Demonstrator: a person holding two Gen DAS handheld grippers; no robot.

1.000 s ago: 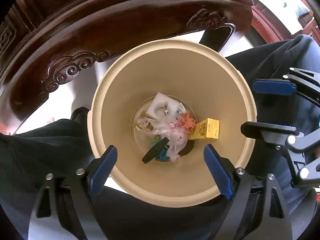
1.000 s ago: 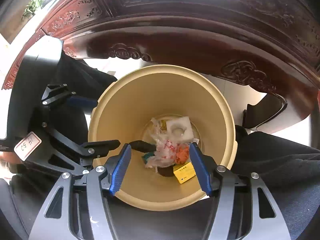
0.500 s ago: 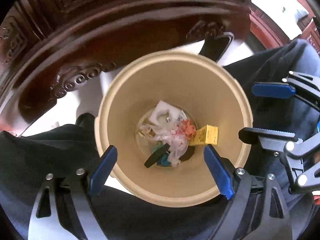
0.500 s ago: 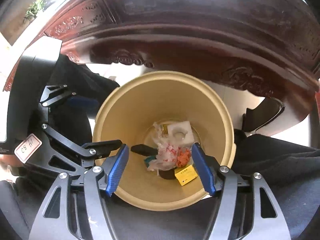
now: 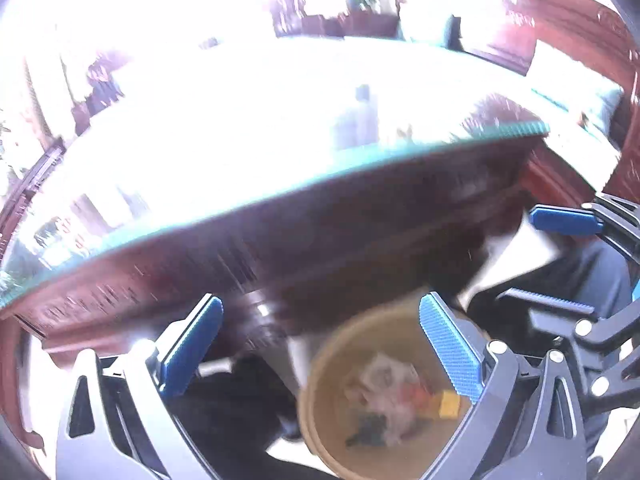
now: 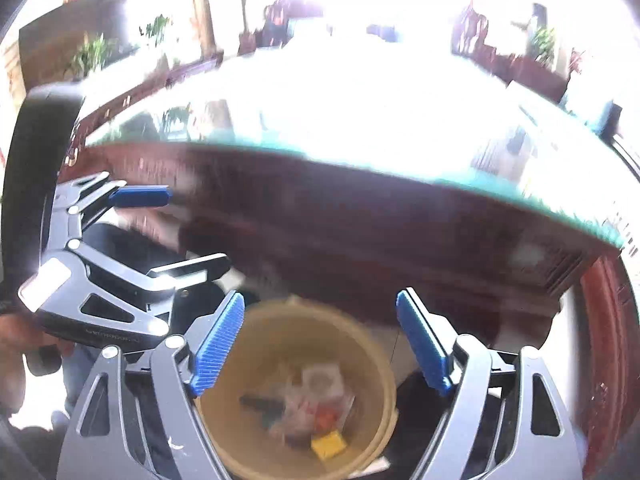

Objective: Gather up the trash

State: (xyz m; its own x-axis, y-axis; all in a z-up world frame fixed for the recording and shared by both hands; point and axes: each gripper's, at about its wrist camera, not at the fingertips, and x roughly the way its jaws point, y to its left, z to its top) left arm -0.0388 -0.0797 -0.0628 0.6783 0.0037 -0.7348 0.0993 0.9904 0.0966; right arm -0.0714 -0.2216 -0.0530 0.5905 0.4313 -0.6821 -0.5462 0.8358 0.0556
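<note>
Blurred bin [image 6: 384, 364], smeared trash [image 5: 384, 400], tabletop [image 5: 240, 128] glare-washed, frames motion-blurred

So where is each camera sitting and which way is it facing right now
Left wrist: on the left gripper, angled down at the beige trash bin below the glass-topped table; right gripper visible at right.
Right wrist: on the right gripper, facing likewise; left gripper at left.
Shared: bin, trash inside, table edge.

One tan trash bin [image 6: 376, 364] stands below one glass-topped wooden table [image 6: 360, 216]. Inside the bin lie one yellow carton [image 6: 329, 445], one white foam piece [image 6: 323, 380], one orange scrap [image 6: 325, 416] and one dark object [image 6: 262, 405]; the blurred remainder is uncountable.
</note>
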